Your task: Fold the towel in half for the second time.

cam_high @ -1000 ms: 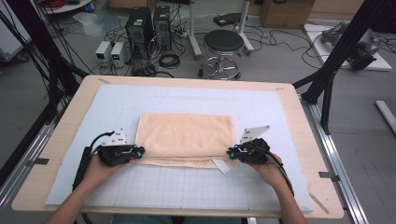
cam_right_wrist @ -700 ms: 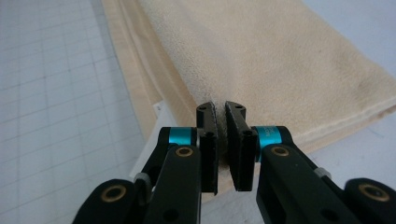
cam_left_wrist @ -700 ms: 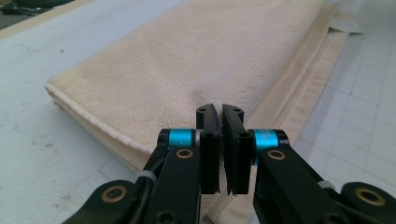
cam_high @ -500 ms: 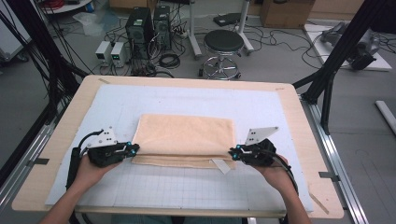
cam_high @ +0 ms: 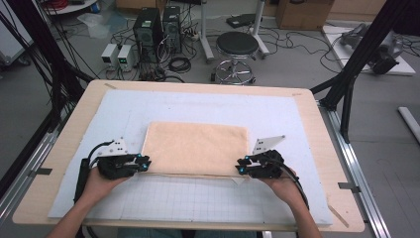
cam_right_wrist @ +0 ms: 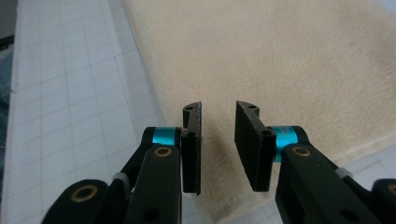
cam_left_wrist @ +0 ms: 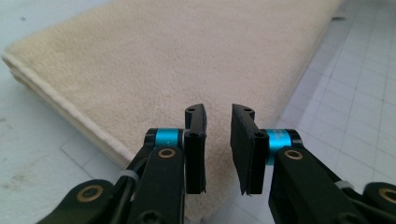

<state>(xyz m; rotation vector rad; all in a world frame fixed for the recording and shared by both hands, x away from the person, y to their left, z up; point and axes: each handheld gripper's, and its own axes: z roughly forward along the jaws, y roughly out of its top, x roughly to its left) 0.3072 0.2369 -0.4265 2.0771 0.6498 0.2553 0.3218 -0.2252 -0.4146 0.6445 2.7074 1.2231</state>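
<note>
Towel (cam_high: 197, 148): folded, flat, centre of the mat (cam_high: 297, 119).
Left gripper (cam_high: 144, 164): at towel's 7 o'clock corner, jaws just opening, gripping nothing.
Right gripper (cam_high: 241, 169): at 5 o'clock corner, jaws likewise just parting.

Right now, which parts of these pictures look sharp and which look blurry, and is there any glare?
High view: even, soft light and no glare; the folded beige terry towel and pale gridded mat look slightly soft. Left gripper view: the left gripper and its black jaws are crisp, while the towel's far end blurs. Right gripper view: the right gripper is sharp, and a faint shadow lies on the towel between the jaws.
</note>
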